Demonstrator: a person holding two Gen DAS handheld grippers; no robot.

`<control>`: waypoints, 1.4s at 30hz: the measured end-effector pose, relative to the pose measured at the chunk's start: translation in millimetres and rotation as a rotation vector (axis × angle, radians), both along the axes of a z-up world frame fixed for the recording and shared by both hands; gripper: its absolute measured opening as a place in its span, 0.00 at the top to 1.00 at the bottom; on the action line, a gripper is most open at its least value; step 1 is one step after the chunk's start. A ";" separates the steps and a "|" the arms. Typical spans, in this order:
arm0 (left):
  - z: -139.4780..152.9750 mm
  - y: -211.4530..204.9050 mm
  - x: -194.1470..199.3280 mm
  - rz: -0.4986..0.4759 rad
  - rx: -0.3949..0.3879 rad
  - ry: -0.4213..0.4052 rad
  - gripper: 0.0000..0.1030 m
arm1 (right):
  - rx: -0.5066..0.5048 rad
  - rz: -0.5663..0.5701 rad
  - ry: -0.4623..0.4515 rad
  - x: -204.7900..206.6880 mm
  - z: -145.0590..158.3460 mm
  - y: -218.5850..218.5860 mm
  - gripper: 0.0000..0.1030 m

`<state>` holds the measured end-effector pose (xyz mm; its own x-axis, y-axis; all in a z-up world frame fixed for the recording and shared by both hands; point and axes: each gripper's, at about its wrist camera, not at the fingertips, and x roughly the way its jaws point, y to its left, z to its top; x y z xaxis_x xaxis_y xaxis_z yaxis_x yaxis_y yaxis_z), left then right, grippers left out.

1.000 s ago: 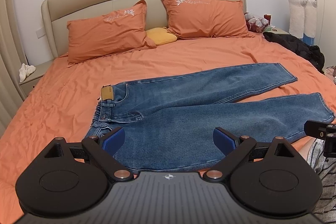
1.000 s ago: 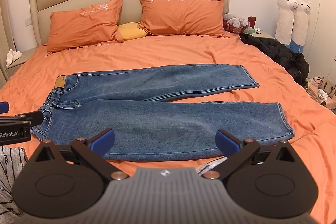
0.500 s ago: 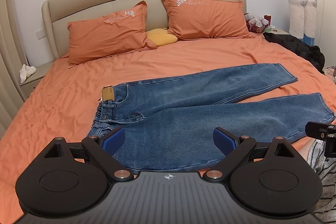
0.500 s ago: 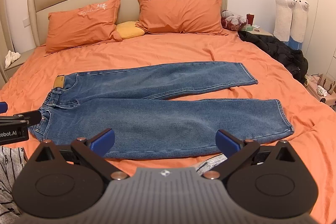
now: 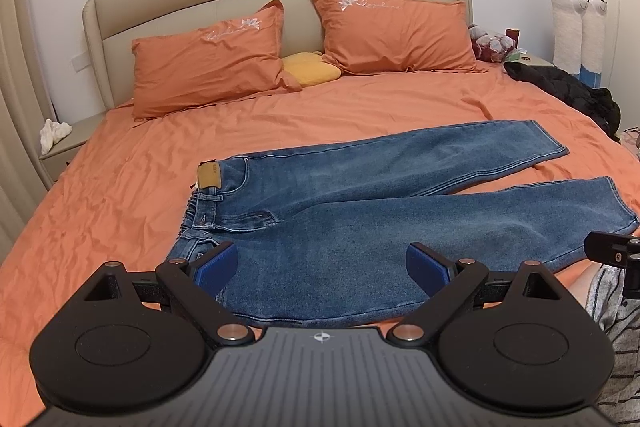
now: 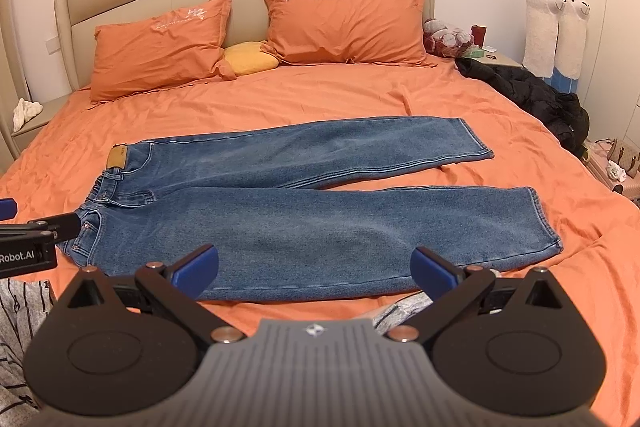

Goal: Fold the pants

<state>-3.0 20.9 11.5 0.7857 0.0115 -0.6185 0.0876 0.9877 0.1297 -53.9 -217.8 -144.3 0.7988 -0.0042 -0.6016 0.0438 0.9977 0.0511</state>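
Pants (image 6: 312, 215) flat on bed (image 6: 360, 95); near hem hidden behind L/R jaws, both wide apart, empty.

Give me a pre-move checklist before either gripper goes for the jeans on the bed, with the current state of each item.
1. Jeans spread flat, legs apart: ok.
2. Left gripper open, holding nothing: ok.
3. Right gripper open, holding nothing: ok.
4. Waistband in view near the left gripper: ok.
5. Near leg's hem in view toward the right gripper's side: ok.
6. Black jacket lies apart from the jeans: ok.
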 end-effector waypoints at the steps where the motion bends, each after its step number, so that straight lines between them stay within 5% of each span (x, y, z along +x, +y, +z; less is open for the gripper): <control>1: 0.6 0.8 -0.3 0.001 0.000 -0.001 0.00 | 0.001 0.000 0.000 -0.2 0.0 0.2 0.05; 22: 3.4 12.4 -6.7 -0.010 0.003 -0.020 0.00 | -0.002 0.001 -0.003 -2.1 1.6 3.1 0.05; 35: 20.8 24.0 21.7 -0.156 0.192 -0.033 0.00 | -0.083 0.014 0.045 31.5 -0.9 -16.9 0.05; 42: 10.9 50.5 53.9 -0.259 0.285 0.008 0.00 | -0.142 0.149 -0.008 63.6 -10.6 -49.4 0.05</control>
<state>50.9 71.4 22.4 0.7802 -0.0145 -0.6254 0.3320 0.8569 0.3944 9.7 -267.2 -154.9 0.8016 0.0295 -0.5971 -0.1044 0.9904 -0.0911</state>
